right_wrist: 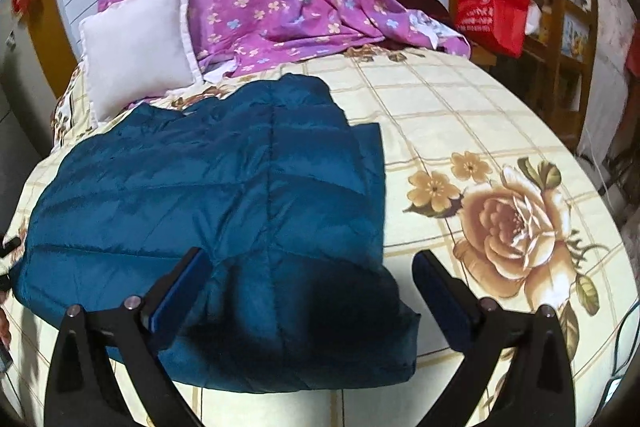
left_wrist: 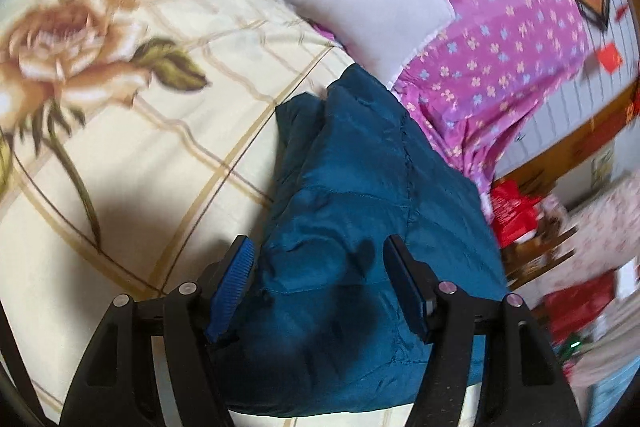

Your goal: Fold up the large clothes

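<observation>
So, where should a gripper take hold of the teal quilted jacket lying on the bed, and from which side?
Grip the teal quilted jacket at its near right corner, coming from the right with the right gripper, now open above it. There the puffy layers end in a thick, free edge on the floral bed sheet, so one finger could probably slide beneath. The middle lies flat and offers no edge.

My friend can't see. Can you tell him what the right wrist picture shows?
A blue puffy jacket lies partly folded on a flowery bedsheet. The right tool hovers open above its near edge, with a white pillow behind.
</observation>
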